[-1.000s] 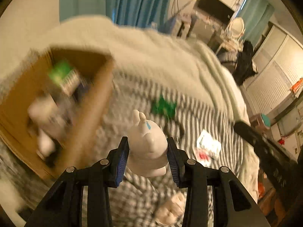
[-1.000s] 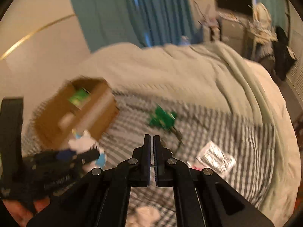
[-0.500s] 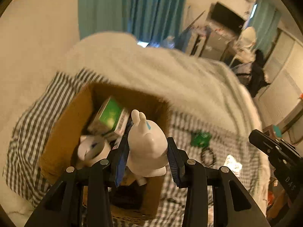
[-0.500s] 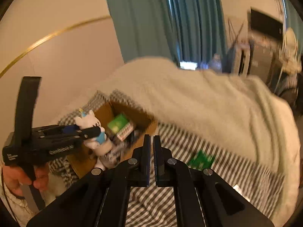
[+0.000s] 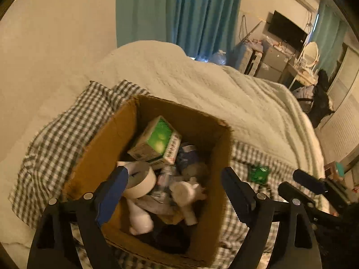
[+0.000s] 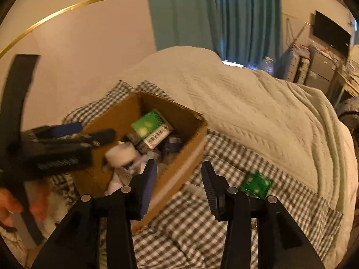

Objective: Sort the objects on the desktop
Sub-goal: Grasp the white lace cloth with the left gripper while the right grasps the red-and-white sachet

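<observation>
With the left tongs (image 5: 172, 181) spread wide and empty over the box (image 5: 221, 157), lift them straight up clear of its rim while the right tongs (image 6: 178, 174), also spread and empty, reach for the green packet (image 6: 255, 184) just to their right.

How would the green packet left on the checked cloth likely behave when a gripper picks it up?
The green packet lies flat and thin, so it probably flexes and weighs little. Its glossy face may slip, and jaws may pinch the checked cloth too.

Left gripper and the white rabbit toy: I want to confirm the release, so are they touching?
Apart. The left wrist view shows the left gripper wide open, with the rabbit toy lying in the cardboard box below, clear of both fingers.
</observation>
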Demonstrator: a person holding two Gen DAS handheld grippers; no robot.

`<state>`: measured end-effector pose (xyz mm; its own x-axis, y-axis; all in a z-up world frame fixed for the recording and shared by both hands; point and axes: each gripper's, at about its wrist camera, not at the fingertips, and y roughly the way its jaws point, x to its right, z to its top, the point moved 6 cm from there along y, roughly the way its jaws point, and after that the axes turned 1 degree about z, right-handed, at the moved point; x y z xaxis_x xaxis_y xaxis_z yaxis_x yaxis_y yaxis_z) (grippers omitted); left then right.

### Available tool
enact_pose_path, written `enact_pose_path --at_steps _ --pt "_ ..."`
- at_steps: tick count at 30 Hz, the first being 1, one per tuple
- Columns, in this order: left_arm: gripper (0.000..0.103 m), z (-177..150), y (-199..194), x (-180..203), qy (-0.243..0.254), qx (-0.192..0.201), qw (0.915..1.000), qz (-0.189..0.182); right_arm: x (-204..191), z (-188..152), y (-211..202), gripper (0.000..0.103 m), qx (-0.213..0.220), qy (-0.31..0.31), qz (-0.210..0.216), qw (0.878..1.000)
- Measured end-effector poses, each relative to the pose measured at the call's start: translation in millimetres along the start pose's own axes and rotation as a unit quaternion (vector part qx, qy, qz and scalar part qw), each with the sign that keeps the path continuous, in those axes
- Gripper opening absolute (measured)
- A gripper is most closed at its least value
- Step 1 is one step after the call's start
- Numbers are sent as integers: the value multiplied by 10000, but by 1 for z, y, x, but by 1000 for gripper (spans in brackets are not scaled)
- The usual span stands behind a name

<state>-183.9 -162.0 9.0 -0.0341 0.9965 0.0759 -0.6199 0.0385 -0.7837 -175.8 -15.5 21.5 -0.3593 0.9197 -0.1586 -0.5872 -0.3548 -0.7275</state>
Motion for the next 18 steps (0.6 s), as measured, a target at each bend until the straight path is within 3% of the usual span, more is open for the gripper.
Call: enact_pose_path --at_steps 6,9,13,18 --pt "87 -37 -11 58 198 84 9990 -381 81 -33 -29 50 -110 531 -726 9959" --pt "87 -73 -5 101 824 -172 9948 -574 122 -55 -45 53 -154 821 -1006 9914" --pt "87 -131 2 158 1548 -454 9830 -876 170 -98 -60 54 -325 1277 -1241 9835" --pt "87 -219 26 206 1565 -1149 9742 -1154 209 -150 -64 60 -587 1727 -1350 9739"
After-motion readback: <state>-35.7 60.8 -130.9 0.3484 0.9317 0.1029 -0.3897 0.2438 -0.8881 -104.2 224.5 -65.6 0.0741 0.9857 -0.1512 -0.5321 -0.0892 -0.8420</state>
